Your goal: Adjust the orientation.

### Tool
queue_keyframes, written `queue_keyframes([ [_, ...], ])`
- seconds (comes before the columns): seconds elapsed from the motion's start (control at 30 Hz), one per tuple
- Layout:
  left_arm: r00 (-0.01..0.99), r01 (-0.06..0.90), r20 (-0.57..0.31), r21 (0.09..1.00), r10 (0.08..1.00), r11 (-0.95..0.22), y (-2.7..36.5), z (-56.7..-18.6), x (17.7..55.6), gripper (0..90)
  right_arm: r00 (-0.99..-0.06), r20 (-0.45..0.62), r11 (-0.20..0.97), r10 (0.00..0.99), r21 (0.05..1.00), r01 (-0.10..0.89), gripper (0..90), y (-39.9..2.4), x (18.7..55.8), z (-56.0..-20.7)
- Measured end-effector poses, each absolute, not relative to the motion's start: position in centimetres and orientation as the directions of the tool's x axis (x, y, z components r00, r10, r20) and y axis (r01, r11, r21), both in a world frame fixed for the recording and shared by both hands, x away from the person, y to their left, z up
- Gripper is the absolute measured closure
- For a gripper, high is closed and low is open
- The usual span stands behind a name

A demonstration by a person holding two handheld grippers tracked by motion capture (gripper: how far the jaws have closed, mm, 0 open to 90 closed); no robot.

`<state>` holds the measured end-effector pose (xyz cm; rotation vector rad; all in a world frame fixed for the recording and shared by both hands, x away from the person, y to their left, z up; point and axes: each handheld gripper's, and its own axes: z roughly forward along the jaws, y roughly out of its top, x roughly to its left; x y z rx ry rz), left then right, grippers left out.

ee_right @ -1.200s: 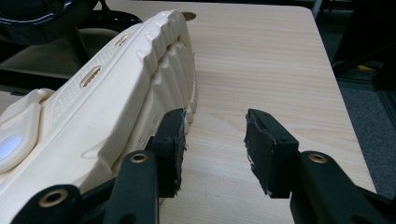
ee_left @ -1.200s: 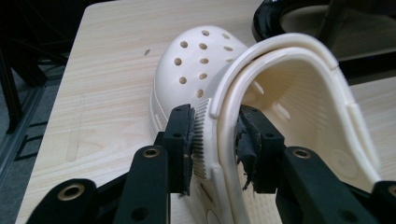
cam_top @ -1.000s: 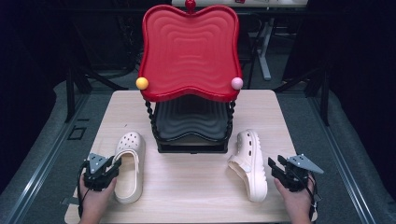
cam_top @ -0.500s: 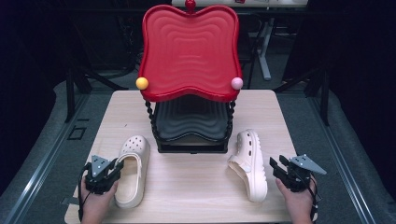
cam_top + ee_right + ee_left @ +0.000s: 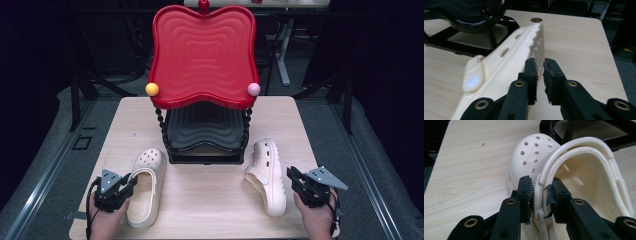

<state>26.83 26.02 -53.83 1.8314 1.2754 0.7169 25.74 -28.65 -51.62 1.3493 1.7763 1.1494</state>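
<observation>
Light wooden table (image 5: 210,200), pale grain. Two-tier stand at centre rear: red wavy tray (image 5: 202,55) on top, black wavy tray (image 5: 204,127) beneath, twisted black posts (image 5: 160,122) between. Yellow ball (image 5: 152,89) and pink ball (image 5: 254,89) at front corners of red tray. Grey floor (image 5: 60,130). Dark background, possibly desk legs (image 5: 284,60).

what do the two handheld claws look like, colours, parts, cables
Both are matte black. The left claw has two flat-linked jaws with brass-coloured rivets, ridged pads and frayed black tape. The right claw is built the same. In the high view each carries a grey three-cornered plate on top and trails a black cable.
</observation>
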Motion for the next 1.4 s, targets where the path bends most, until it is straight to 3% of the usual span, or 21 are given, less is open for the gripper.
queue_keyframes([
  [0.47, 0.347, 0.475, -0.007, 0.864, 0.938, -0.169, 26.5, -53.7, 26.8, 58.5, -0.394, -0.061, 0.225, 0.917, 0.895, 0.385, 88.2, -24.6, 25.6, -51.2],
  [0.7, 0.349, 0.472, -0.004, 0.864, 0.937, -0.172, 26.5, -53.7, 26.8, 57.5, -0.403, -0.123, 0.292, 0.907, 0.873, 0.391, 88.9, -23.5, 26.0, -51.6],
  [1.4, 0.354, 0.465, -0.006, 0.869, 0.935, -0.17, 26.6, -53.5, 26.7, 55.0, -0.399, -0.112, 0.281, 0.91, 0.874, 0.397, 90.0, -23.9, 26.1, -51.7],
])
